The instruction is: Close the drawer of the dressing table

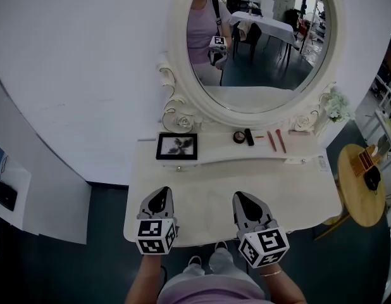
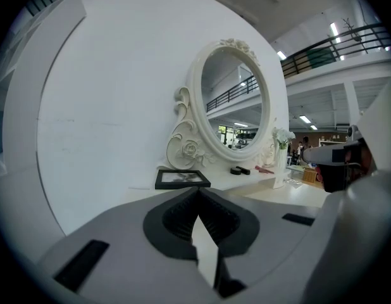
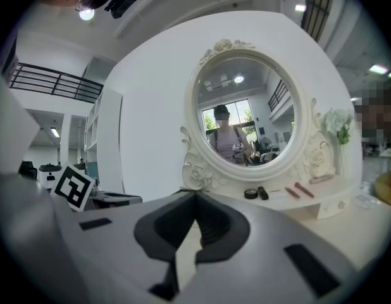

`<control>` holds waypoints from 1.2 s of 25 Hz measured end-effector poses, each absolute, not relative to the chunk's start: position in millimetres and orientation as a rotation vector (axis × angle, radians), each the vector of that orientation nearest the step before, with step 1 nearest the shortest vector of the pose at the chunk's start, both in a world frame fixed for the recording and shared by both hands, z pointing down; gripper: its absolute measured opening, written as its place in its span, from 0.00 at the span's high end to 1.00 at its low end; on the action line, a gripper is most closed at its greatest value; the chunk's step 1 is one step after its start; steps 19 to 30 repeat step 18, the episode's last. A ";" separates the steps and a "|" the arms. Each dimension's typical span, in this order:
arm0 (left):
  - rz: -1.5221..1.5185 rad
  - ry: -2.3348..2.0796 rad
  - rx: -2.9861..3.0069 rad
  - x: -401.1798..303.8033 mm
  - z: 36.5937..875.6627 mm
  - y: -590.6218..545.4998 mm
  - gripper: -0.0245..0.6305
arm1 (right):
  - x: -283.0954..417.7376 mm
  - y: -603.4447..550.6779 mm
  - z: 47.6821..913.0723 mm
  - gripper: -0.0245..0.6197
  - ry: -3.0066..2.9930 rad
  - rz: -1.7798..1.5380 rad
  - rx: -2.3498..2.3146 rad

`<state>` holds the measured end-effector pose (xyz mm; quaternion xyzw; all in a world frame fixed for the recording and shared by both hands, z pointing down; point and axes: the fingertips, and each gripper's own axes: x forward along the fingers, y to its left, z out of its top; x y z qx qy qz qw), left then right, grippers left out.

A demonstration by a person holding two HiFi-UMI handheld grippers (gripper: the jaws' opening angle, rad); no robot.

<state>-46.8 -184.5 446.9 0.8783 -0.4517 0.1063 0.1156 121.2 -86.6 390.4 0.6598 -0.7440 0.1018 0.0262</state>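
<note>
- Behind the oval mirror (image 1: 259, 43): plain white wall (image 1: 88, 56), filling the upper left of the head view.
- Under the mirror: white dressing-table counter (image 1: 202, 192) with a wavy edge, and a raised back shelf (image 1: 246, 152) right at the mirror's foot.
- Beneath the counter's near edge, on the side away from the mirror: the drawer. Front not to be made out from above; near edge seen as one smooth line.
- Around the mirror: carved frame (image 1: 176, 106) in cream, with roses at both lower corners. In the glass, a reflected person holding a marker cube (image 1: 217, 43).
- Lower right of the mirror, by the counter's right end: round yellowish side table (image 1: 357, 211).
- Opposite the mirror's left half, over the counter's near edge: left gripper (image 1: 160, 192), clenched, jaw tips meeting on nothing.
- Opposite the mirror's middle, at the same edge: right gripper (image 1: 242, 196), likewise clenched and empty.
- At the mirror's lower left, on the shelf: black picture frame (image 1: 177, 146).
- At the mirror's lower right: white flowers (image 1: 336, 106).
- Just below the mirror's bottom, on the shelf: round black tin (image 1: 239, 137) just beside a black tube (image 1: 249, 137), with two red sticks (image 1: 271, 140) to their right.
</note>
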 end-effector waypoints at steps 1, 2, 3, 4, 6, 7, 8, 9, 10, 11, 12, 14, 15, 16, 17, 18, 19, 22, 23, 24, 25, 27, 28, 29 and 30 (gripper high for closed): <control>0.307 -1.321 2.575 -46.0 446.4 -184.2 0.96 | 121.7 -86.4 390.4 0.96 -2.297 0.312 2.040; 0.303 -1.318 2.576 -45.2 446.0 -184.0 0.96 | 122.3 -86.1 390.4 0.96 -2.294 0.310 2.042; 0.301 -1.317 2.577 -44.4 445.8 -183.7 0.96 | 123.0 -85.8 390.3 0.96 -2.291 0.309 2.044; 0.301 -1.315 2.577 -43.7 445.8 -183.4 0.96 | 123.8 -85.4 390.0 0.96 -2.288 0.307 2.047; 0.303 -1.312 2.575 -42.3 446.3 -183.1 0.96 | 125.5 -85.0 389.4 0.96 -2.283 0.305 2.052; 0.303 -1.310 2.575 -41.5 446.6 -183.2 0.96 | 126.3 -85.1 389.1 0.96 -2.281 0.302 2.054; 0.304 -1.308 2.575 -40.6 446.8 -183.4 0.96 | 127.0 -85.2 388.9 0.96 -2.279 0.299 2.056; 0.304 -1.305 2.576 -39.6 446.9 -183.7 0.96 | 127.7 -85.4 388.7 0.96 -2.277 0.296 2.058; 0.304 -1.301 2.578 -38.6 447.1 -184.0 0.96 | 128.3 -85.5 388.7 0.96 -2.275 0.295 2.059; 0.306 -1.298 2.579 -37.5 447.4 -184.0 0.96 | 128.9 -85.5 388.7 0.96 -2.274 0.294 2.061; 0.307 -1.295 2.579 -36.7 447.9 -183.8 0.96 | 129.5 -85.4 388.9 0.96 -2.273 0.295 2.061; 0.313 -1.290 2.578 -35.5 448.9 -182.8 0.96 | 130.1 -84.9 389.3 0.96 -2.271 0.297 2.062; 0.315 -1.288 2.578 -34.9 449.4 -182.4 0.96 | 130.4 -84.7 389.5 0.96 -2.270 0.298 2.061; 0.317 -1.286 2.578 -34.3 449.7 -182.2 0.96 | 130.6 -84.7 389.6 0.96 -2.270 0.299 2.061; 0.320 -1.284 2.578 -33.6 450.1 -182.1 0.96 | 130.9 -84.6 389.7 0.96 -2.269 0.300 2.061; 0.322 -1.281 2.578 -32.8 450.3 -182.1 0.96 | 131.1 -84.6 389.8 0.96 -2.269 0.301 2.060; 0.322 -1.281 2.578 -32.8 450.3 -182.1 0.96 | 131.1 -84.6 389.8 0.96 -2.269 0.301 2.060; 0.322 -1.281 2.578 -32.8 450.3 -182.1 0.96 | 131.1 -84.6 389.8 0.96 -2.269 0.301 2.060; 0.322 -1.281 2.578 -32.8 450.3 -182.1 0.96 | 131.1 -84.6 389.8 0.96 -2.269 0.301 2.060; 0.322 -1.281 2.578 -32.8 450.3 -182.1 0.96 | 131.1 -84.6 389.8 0.96 -2.269 0.301 2.060; 0.322 -1.281 2.578 -32.8 450.3 -182.1 0.96 | 131.1 -84.6 389.8 0.96 -2.269 0.301 2.060; 0.322 -1.281 2.578 -32.8 450.3 -182.1 0.96 | 131.1 -84.6 389.8 0.96 -2.269 0.301 2.060; 0.322 -1.281 2.578 -32.8 450.3 -182.1 0.96 | 131.1 -84.6 389.8 0.96 -2.269 0.301 2.060; 0.322 -1.281 2.578 -32.8 450.3 -182.1 0.96 | 131.1 -84.6 389.8 0.96 -2.269 0.301 2.060; 0.322 -1.281 2.578 -32.8 450.3 -182.1 0.96 | 131.1 -84.6 389.8 0.96 -2.269 0.301 2.060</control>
